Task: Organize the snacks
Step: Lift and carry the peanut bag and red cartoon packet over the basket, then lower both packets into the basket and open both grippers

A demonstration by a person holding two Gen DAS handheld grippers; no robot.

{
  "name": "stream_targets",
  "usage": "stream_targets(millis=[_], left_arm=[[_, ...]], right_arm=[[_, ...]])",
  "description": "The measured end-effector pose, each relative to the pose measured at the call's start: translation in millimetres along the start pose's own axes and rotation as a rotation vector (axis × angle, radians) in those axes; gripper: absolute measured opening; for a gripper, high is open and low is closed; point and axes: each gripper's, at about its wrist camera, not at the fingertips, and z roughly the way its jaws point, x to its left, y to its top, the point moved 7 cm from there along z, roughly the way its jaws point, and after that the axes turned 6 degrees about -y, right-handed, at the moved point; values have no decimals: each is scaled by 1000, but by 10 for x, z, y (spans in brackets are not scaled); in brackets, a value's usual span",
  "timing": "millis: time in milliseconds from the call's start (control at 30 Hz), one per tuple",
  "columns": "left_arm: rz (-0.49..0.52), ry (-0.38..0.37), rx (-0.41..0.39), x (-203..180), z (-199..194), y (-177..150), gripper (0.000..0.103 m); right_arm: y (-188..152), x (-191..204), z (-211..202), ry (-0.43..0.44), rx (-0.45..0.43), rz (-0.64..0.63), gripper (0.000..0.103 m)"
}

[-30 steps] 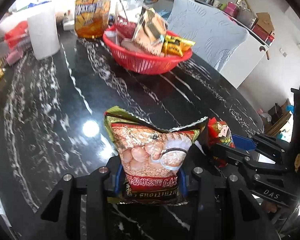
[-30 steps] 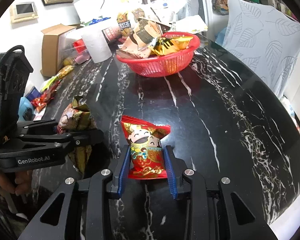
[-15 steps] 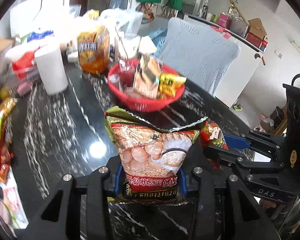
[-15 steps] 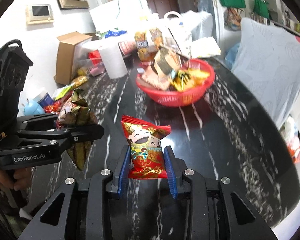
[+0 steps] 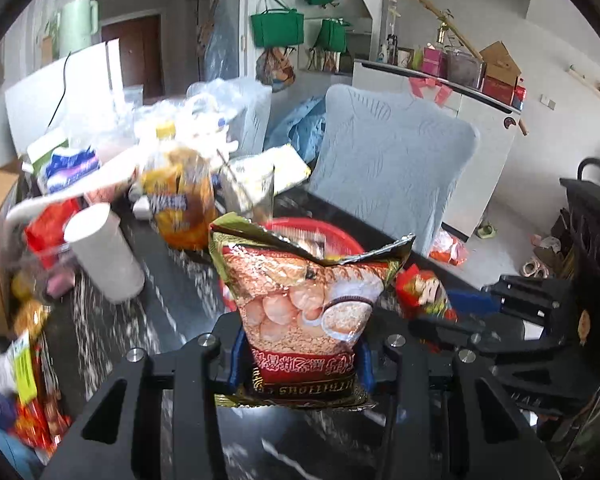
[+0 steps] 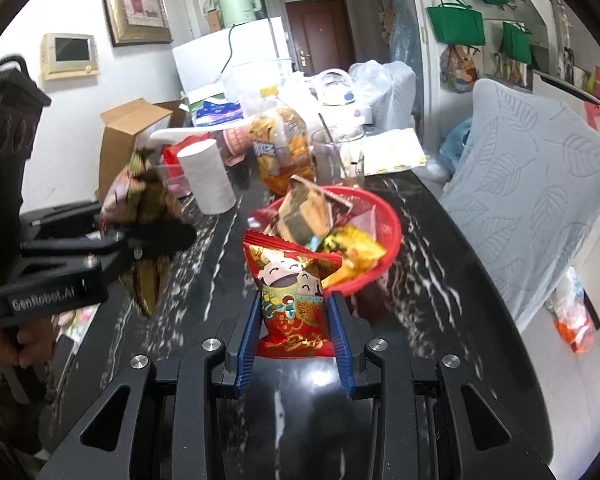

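Evidently mid-carry, the left claw (image 5: pixel 300 364) pinches a crinkled foil cereal-print snack bag (image 5: pixel 308 304) and the right claw (image 6: pixel 296 336) a small red cartoon-faced packet (image 6: pixel 296 292), both seemingly raised above the black marbled surface (image 6: pixel 440 280), so next comes release over the red plastic mesh basket (image 6: pixel 384 240).

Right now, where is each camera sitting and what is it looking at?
Left wrist: sits on the left tool, looks along it at its cereal bag; the right tool shows.
Right wrist: sits on the right tool, looks at its red packet; the left tool shows.
Both see the red basket and paper roll.
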Motion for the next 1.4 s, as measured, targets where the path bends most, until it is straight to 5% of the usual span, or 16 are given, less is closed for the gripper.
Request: stream_targets(millis=[700, 1200, 1400], left_arm=[[204, 33, 25, 145, 1030, 1040, 41], [406, -107, 325, 48, 1986, 641, 41], [462, -123, 361, 19, 2033, 520, 41]], right_arm=[[873, -749, 599, -117, -37, 4, 33], [702, -960, 1110, -155, 47, 26, 33], [669, -998, 1189, -166, 61, 21, 33]])
